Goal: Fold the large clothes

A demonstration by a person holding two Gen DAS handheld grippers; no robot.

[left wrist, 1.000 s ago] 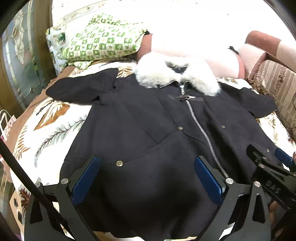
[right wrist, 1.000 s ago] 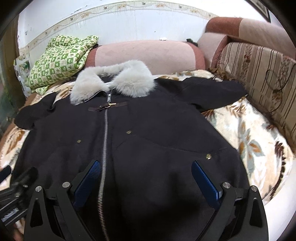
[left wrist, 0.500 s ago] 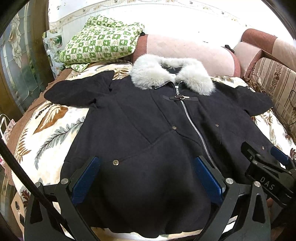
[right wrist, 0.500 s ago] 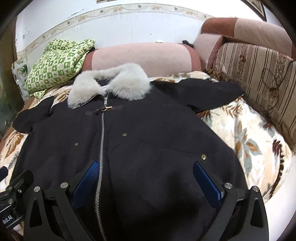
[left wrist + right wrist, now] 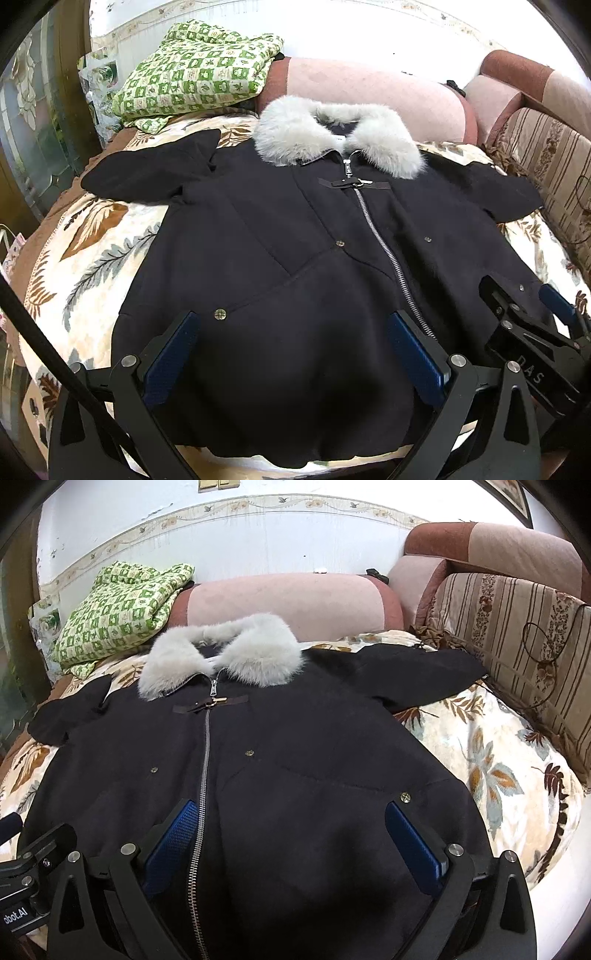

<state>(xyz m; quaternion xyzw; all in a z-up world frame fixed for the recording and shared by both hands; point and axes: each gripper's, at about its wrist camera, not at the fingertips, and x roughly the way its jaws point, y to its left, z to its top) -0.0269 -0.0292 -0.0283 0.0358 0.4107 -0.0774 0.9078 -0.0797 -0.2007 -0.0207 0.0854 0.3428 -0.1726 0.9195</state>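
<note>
Hovering over the near hem of a black coat, both claws spread wide and holding nothing: left claw above the left front panel, right claw above the right front panel beside the zipper.

Lying face up and zipped on the leaf-print bedspread, grey fur collar at the far end against the pink bolster, hem at the near edge, left sleeve stretched out toward the far left, right sleeve toward the far right near the striped cushion. Nothing folded yet, by the look of it.

Judged as the opening step: taking hold for the first fold. Probably best begun with the sleeves rather than the hem (thick cloth, so likely heavy and slow to drape). Reaching each claw out to its own cuff, pinching a single edge of the cuff rather than a bunched handful, then carrying it inward across the chest so that it lands flat and straight, short of the zipper. Lifting only a little, to avoid dragging the whole body of the coat sideways on the soft bedspread.

Worth watching: the fur collar, bulky and apt to spring any later fold open; the metal clasp under it and the snaps, hard spots better kept off a crease; the green checked blanket at the far left, close to the left sleeve and easily snagged. Moving both claws evenly should keep the fold symmetrical.
</note>
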